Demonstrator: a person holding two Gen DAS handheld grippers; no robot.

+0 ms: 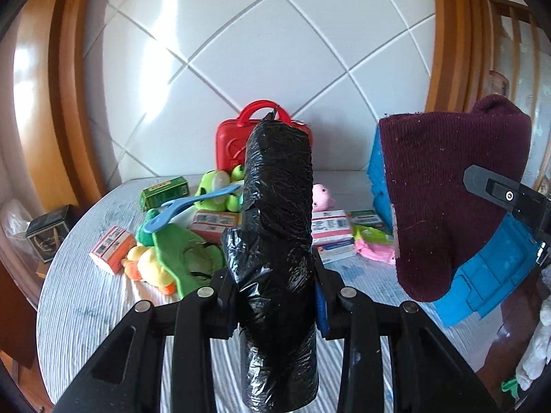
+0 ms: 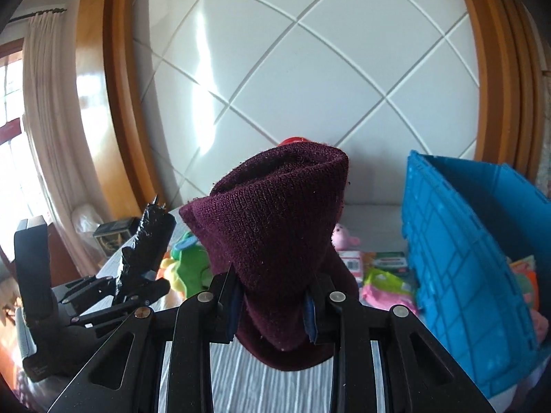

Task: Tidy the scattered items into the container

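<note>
At the far left of the striped bench (image 1: 86,296) lie small cartons: an orange box (image 1: 112,248) near the edge and a green box (image 1: 164,191) further back. Just right of them sit a green and yellow plush toy (image 1: 172,258) and a blue spoon (image 1: 193,206). A red case (image 1: 234,144) stands upright at the back against the white tiled wall.

In the middle, the left tool (image 1: 277,296) is closed on a black plastic-wrapped roll (image 1: 279,206), which stands upright between its fingers and rises above them, held clear of the bench. A pink plush toy (image 1: 323,197) and more flat boxes lie behind the roll.

Further right, the right tool (image 2: 272,306) is closed on a maroon knitted sock (image 2: 275,227), pinched near its lower end so that the bulk bunches above the fingers. In the left wrist view the sock hangs in front of the blue crate (image 2: 458,275). The crate sits at the bench's right end, just right of the sock, with some colourful items visible inside. A pink packet (image 2: 385,290) lies beside its wall.
</note>
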